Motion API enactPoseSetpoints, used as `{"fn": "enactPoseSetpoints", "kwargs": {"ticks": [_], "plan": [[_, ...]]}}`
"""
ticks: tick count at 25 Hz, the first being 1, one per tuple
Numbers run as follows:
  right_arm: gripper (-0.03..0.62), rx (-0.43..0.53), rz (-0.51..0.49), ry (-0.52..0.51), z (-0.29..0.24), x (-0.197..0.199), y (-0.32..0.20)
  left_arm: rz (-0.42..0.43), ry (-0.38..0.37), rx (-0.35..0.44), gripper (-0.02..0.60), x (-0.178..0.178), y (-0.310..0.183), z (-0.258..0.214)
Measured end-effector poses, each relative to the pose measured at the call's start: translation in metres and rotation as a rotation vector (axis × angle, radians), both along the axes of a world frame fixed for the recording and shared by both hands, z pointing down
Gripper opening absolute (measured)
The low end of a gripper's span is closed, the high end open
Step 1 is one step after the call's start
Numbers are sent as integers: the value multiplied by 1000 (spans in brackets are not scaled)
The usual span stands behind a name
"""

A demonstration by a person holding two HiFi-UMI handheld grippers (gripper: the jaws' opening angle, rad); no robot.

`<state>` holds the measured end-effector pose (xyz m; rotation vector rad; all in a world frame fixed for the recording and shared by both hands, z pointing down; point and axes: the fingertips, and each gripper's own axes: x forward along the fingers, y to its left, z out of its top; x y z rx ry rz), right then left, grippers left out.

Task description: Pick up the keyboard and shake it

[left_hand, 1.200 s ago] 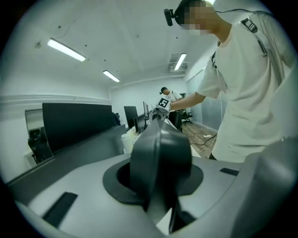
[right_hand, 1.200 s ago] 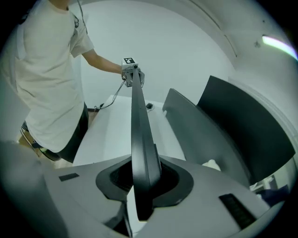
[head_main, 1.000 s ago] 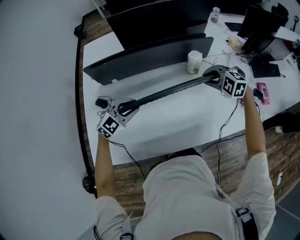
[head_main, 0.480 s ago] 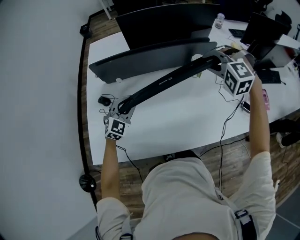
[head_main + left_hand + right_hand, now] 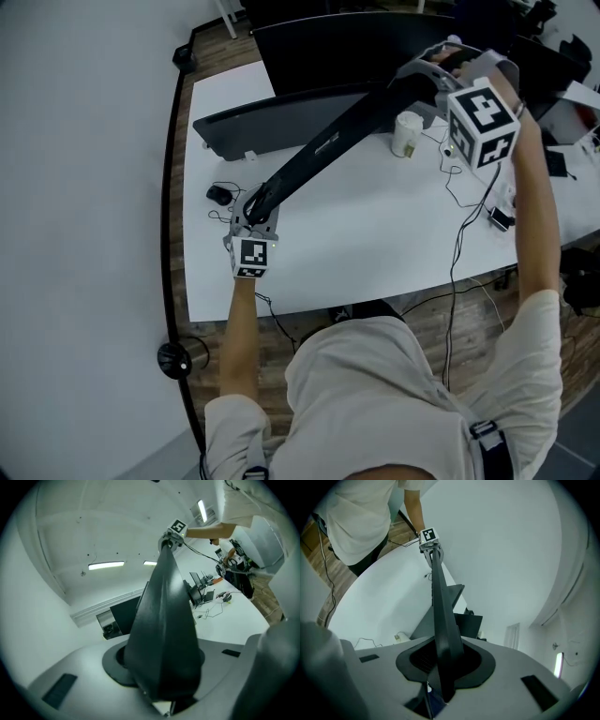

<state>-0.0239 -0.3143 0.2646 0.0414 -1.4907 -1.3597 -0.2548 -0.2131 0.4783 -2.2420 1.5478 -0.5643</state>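
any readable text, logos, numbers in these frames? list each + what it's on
No legible text in any view.
Pale mark on the keyboard edge: too small to read.
Left claw's marker cube and right claw's marker cube: black-and-white square patterns only, no letters or digits.
Paper cup: any print is too blurred to read.

We log an office: white counter (image 5: 375, 244), dark monitors (image 5: 347, 47) at 12 o'clock, paper cup (image 5: 406, 134) at 1, cables (image 5: 457, 234) at 3.
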Motion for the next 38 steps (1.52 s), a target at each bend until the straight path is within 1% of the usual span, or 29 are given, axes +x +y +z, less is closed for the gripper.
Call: {"fn": "enactPoseSetpoints", "kwargs": {"ticks": [2, 3, 8, 12, 16, 19, 20, 24, 27, 32, 36, 38], "plan": [[114, 41, -28, 17, -17, -9, 3, -23, -27, 41, 124, -1, 3, -2], [115, 59, -41, 28, -24, -14, 4, -30, -29, 60, 119, -1, 4, -7], [114, 144, -96, 104, -47, -40, 11, -68, 1, 133, 112, -6, 7, -25], [114, 170, -122, 144, -49, -51, 11, -112, 60, 138, 112, -7, 8, -15], [114, 164, -131, 119, -49, -55, 12, -118, 39, 156, 112, -15, 9, -24], [114, 166, -131, 49, -47, -55, 9, -150, 37, 124, 112, -37, 7, -17], [114, 167, -128, 20, -44, -53, 8, -154, 23, 124, 112, -44, 6, -20], [112, 162, -92, -107, -30, -37, 2, -130, -101, 146, 112, -59, -1, -43], [110, 145, -56, -218, -13, -19, 0, -102, -196, 145, 114, -66, -8, -59], [110, 88, 31, -395, 31, 15, 10, -35, -291, 103, 118, -63, -15, -73], [112, 52, 129, -559, 77, 41, 17, 20, -402, 73, 126, -55, -26, -78], [110, 26, 181, -629, 107, 55, 22, 56, -472, 51, 130, -46, -31, -77]]}}
